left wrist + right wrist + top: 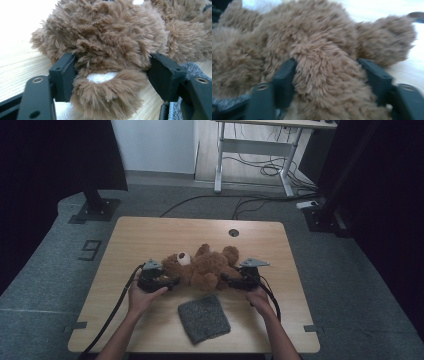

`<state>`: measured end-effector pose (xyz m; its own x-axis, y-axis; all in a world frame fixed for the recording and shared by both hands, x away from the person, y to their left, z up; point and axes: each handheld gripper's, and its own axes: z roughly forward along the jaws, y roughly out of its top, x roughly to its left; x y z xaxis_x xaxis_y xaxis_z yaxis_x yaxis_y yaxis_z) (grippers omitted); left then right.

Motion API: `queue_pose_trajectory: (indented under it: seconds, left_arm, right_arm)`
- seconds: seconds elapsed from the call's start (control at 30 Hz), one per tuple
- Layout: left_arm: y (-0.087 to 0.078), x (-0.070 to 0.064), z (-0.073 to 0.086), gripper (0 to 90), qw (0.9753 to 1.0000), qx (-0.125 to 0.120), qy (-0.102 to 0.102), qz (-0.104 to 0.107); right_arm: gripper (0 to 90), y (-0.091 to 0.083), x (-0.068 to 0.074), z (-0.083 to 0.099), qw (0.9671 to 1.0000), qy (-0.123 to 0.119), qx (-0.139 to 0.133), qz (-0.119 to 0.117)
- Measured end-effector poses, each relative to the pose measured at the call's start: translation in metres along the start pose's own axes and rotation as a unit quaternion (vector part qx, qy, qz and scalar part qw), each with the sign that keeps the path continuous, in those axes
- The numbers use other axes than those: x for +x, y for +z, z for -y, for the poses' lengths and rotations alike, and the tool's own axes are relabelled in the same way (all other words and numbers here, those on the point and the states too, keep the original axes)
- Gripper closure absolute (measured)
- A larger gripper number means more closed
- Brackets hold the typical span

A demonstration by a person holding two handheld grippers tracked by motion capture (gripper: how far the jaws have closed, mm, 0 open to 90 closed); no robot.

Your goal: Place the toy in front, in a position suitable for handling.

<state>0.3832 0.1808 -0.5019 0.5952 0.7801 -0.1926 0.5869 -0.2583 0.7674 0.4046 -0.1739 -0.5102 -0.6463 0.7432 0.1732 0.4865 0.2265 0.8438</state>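
Brown plush, the teddy bear lies on its back across the middle of the wooden surface, its long axis running side to side between the two claws, head toward the person's left and legs toward the right. The left claw comes in from the head end; in the left gripper view its jaws stand partly apart with a fluffy limb or ear of the bear, showing a white patch, pressed between them. The right claw meets the opposite end, and the right gripper view, though blurred, shows its jaws closed in on another furry limb. Each claw thus holds its own end, so lifting looks likely to turn on raising both together. Just in front of the bear, nearer the person, lies a grey knitted cloth.
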Motion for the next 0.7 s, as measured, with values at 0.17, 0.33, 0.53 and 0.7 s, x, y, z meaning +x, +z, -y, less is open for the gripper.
queue_pose_trajectory:
  seconds: [0.17,0.33,0.53,0.7]
  left_arm:
    - [0.001,-0.004,0.002,30.8,1.0,0.005,0.007,0.0]
    - [0.002,-0.009,0.004,30.7,0.9999,0.005,0.014,0.003]
    - [0.001,-0.007,0.003,29.0,0.9999,-0.005,0.009,0.002]
    - [-0.014,-0.016,0.003,27.9,0.9996,-0.012,0.023,0.008]
  right_arm:
    - [59.2,-0.01,0.002,0.01,0.9995,0.0,-0.005,-0.031]
    - [60.3,-0.021,0.007,0.02,0.9993,-0.01,-0.011,-0.033]
    - [56.4,-0.026,0.009,0.02,0.9996,-0.017,-0.019,-0.012]
    - [50.1,-0.021,0.003,0.018,0.9996,-0.004,-0.029,0.001]
